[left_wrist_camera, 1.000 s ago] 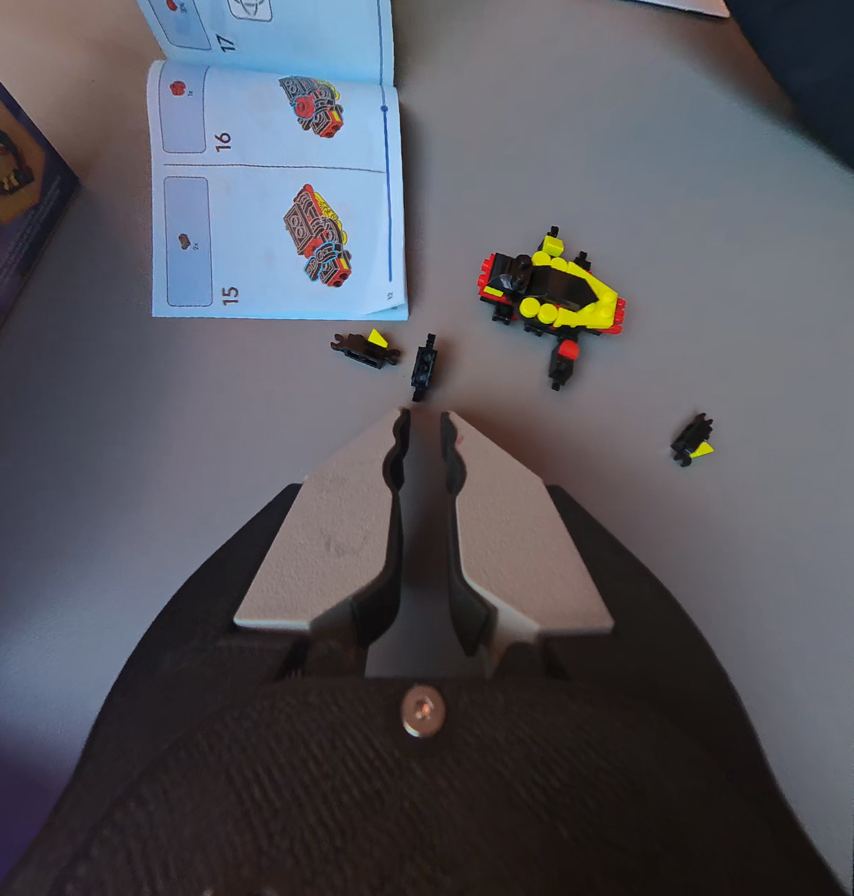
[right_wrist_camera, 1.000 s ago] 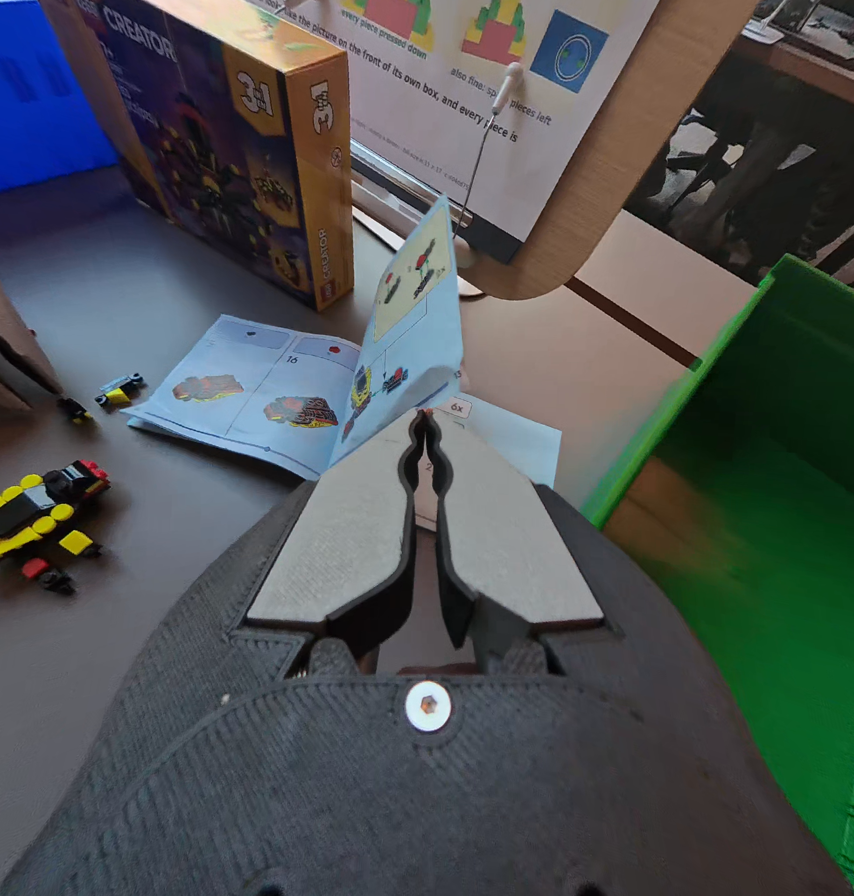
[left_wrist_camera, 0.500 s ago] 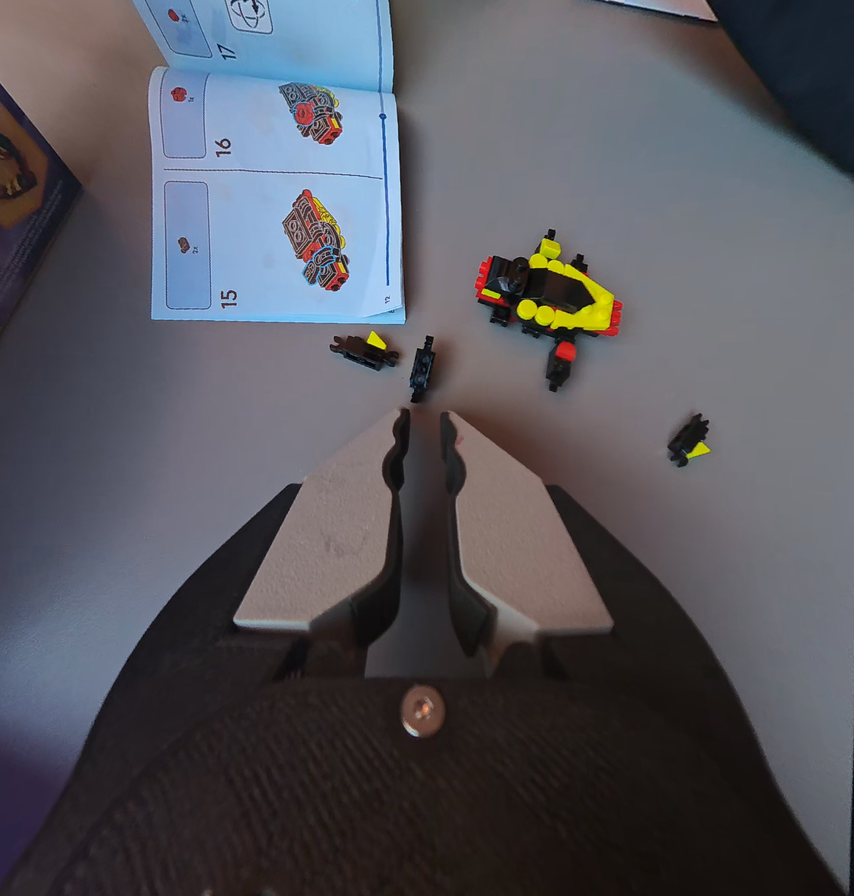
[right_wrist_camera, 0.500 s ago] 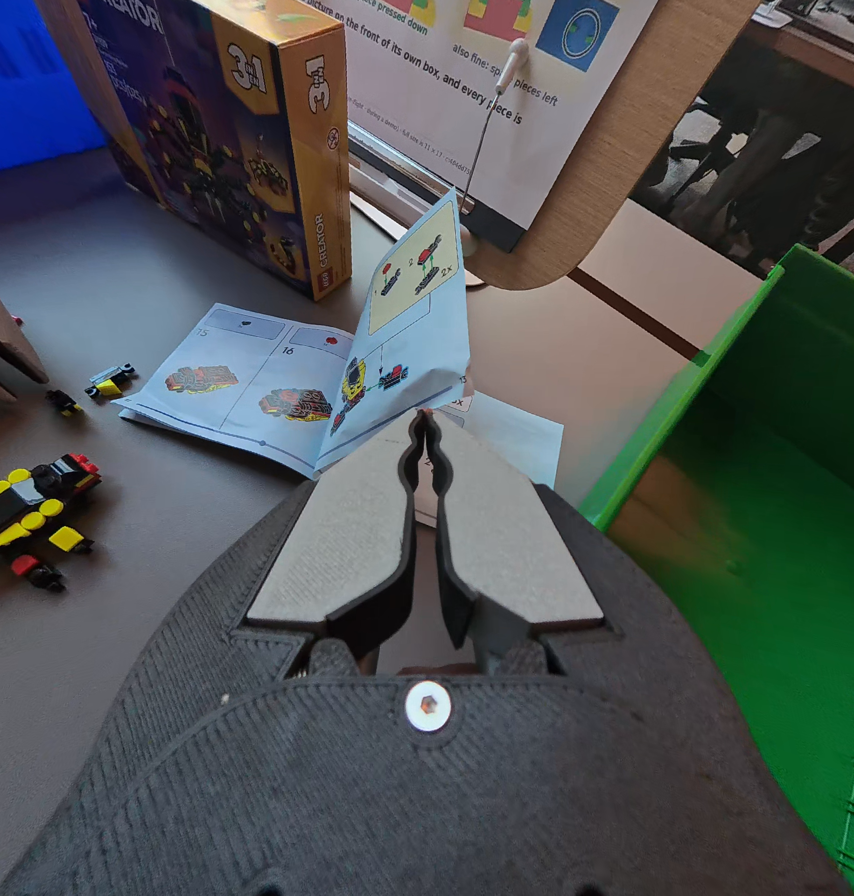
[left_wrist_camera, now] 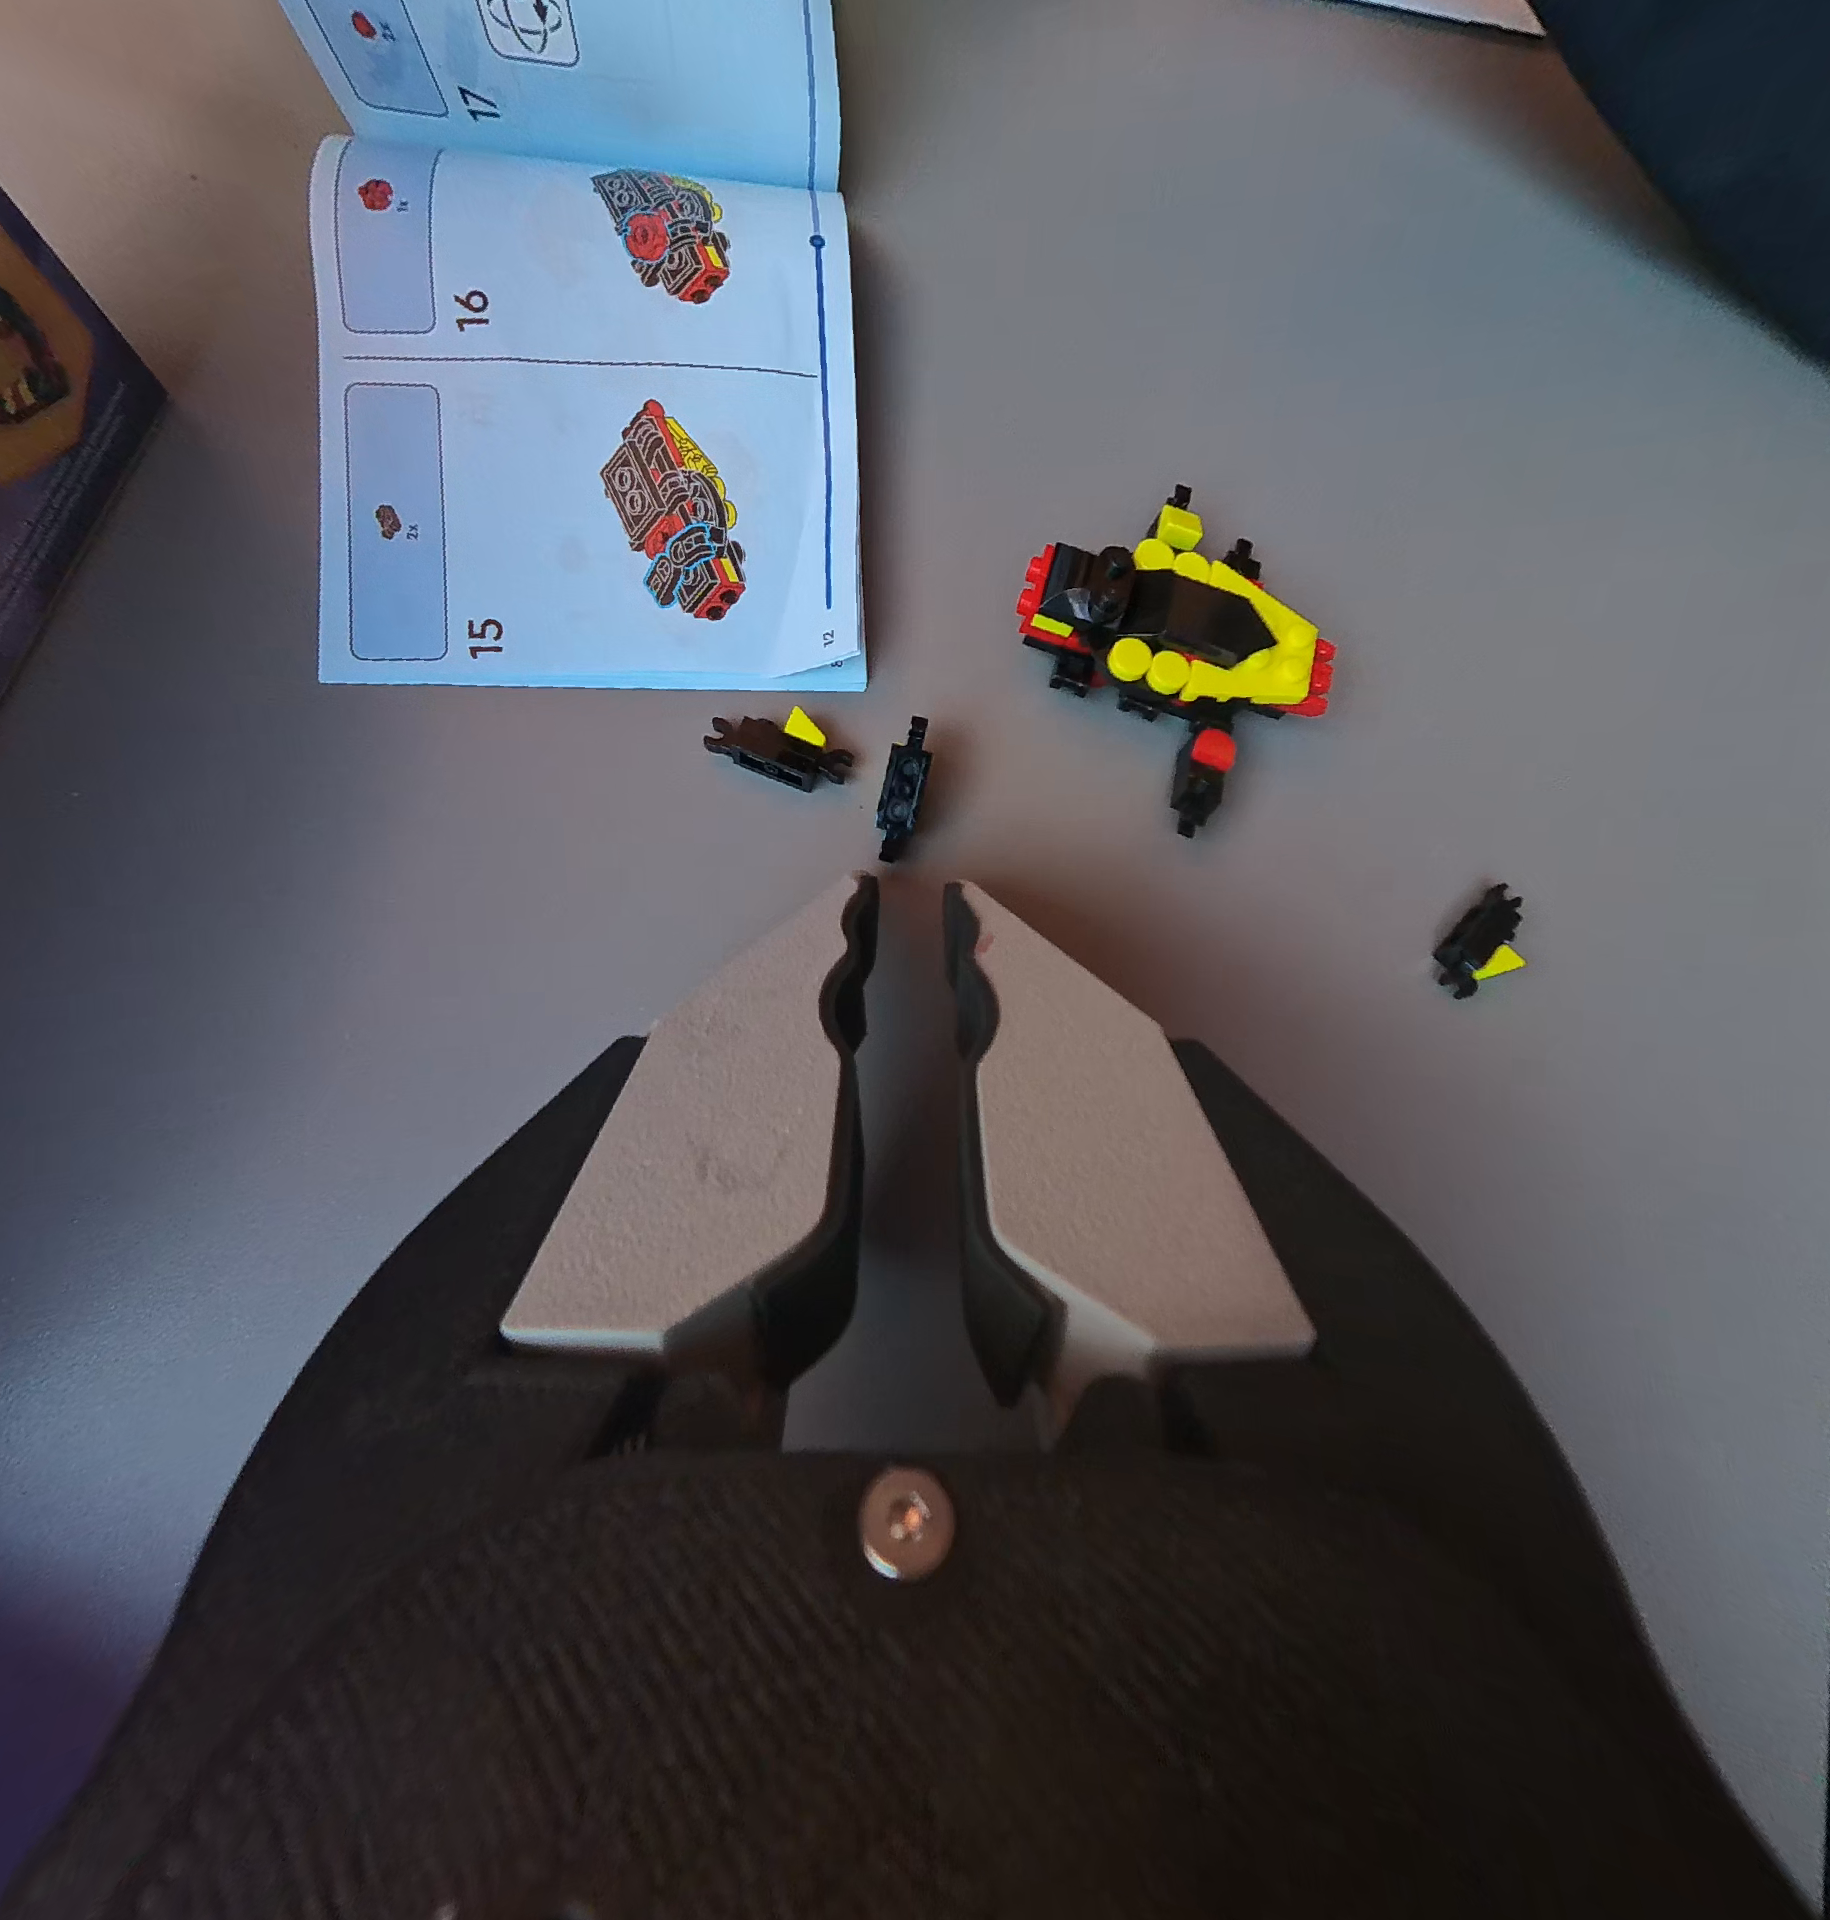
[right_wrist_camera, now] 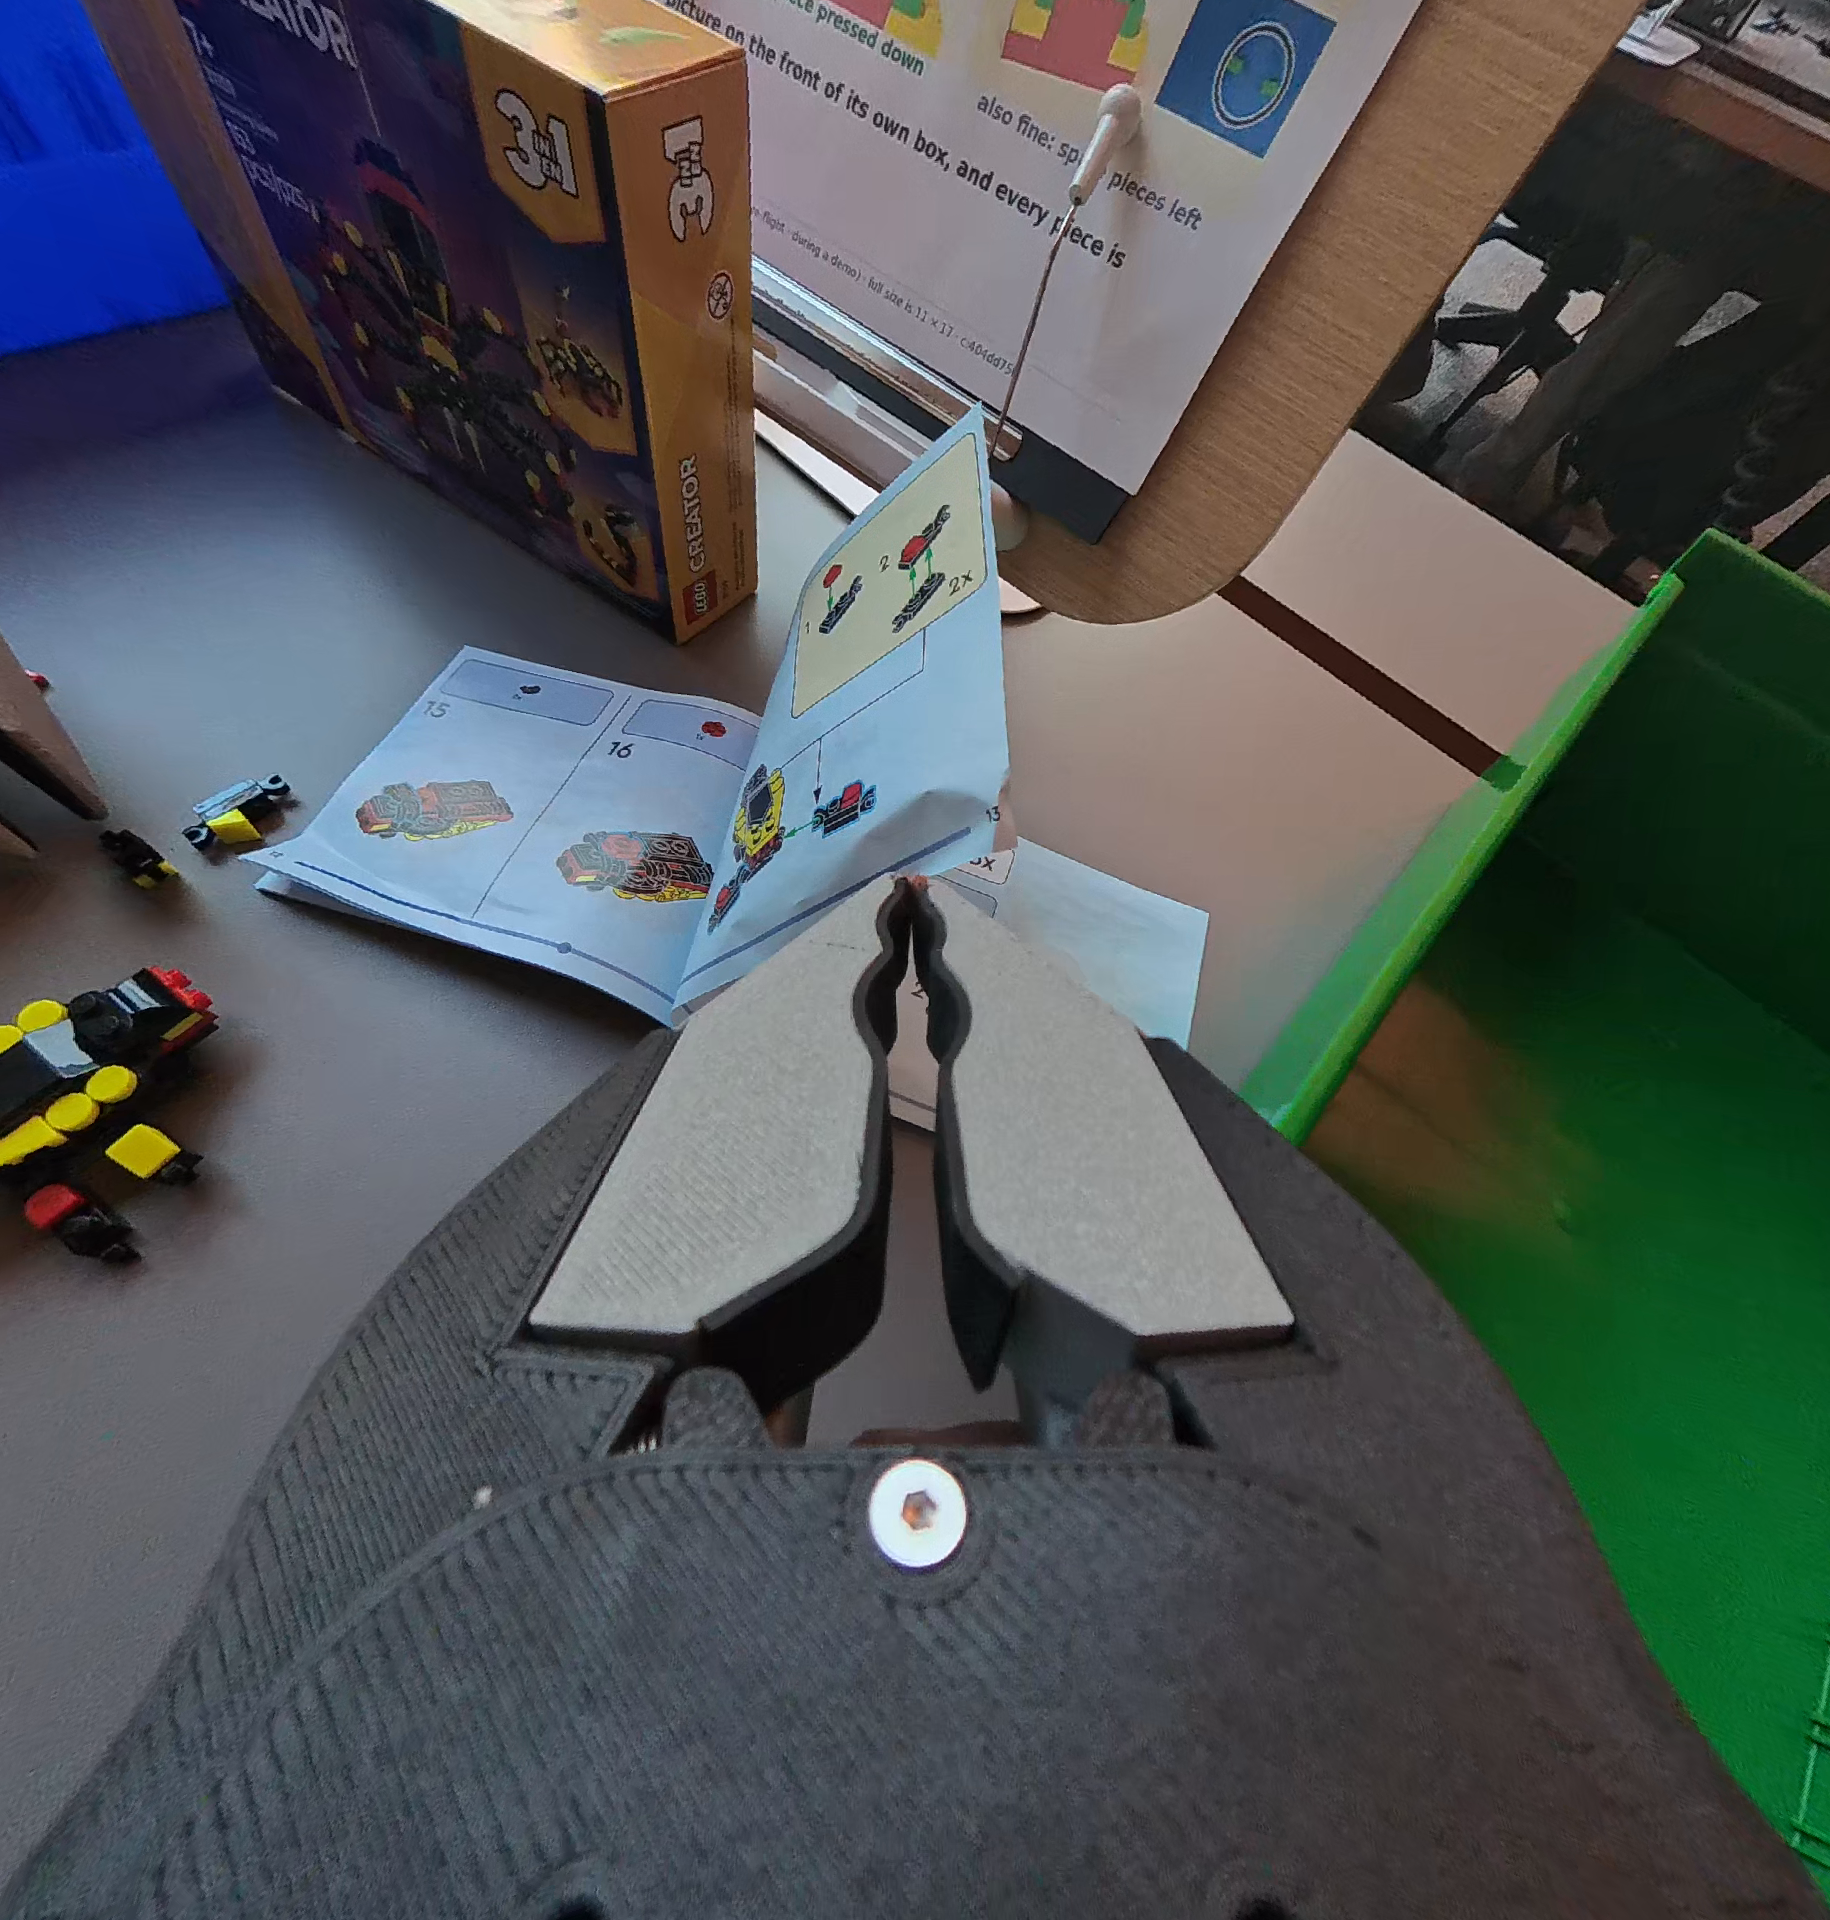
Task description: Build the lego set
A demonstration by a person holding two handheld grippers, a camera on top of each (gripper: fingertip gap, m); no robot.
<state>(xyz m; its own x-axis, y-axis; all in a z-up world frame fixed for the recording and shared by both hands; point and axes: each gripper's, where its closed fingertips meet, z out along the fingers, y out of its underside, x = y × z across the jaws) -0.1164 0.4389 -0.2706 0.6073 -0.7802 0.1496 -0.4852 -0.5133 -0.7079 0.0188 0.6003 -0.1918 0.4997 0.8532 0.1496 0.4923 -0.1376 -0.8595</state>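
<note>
- The left gripper (left_wrist_camera: 909, 883) hovered over the grey counter (left_wrist_camera: 1306, 260) with its jaws narrowly parted, holding nothing.
- A small black piece (left_wrist_camera: 903, 781) lay just beyond its tips, another black-and-yellow piece (left_wrist_camera: 778, 743) to its left.
- The yellow, black and red model (left_wrist_camera: 1176, 623) sat right of centre.
- The right gripper (right_wrist_camera: 908, 889) was pinched on a lifted page (right_wrist_camera: 869, 686) of the open booklet (right_wrist_camera: 516, 800) at mid-frame.
- A green bin (right_wrist_camera: 1617, 1039) filled the right.

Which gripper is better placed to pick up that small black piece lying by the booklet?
Left. The left gripper is open with the small black piece just ahead of its tips; the right gripper is shut on a booklet page.
</note>
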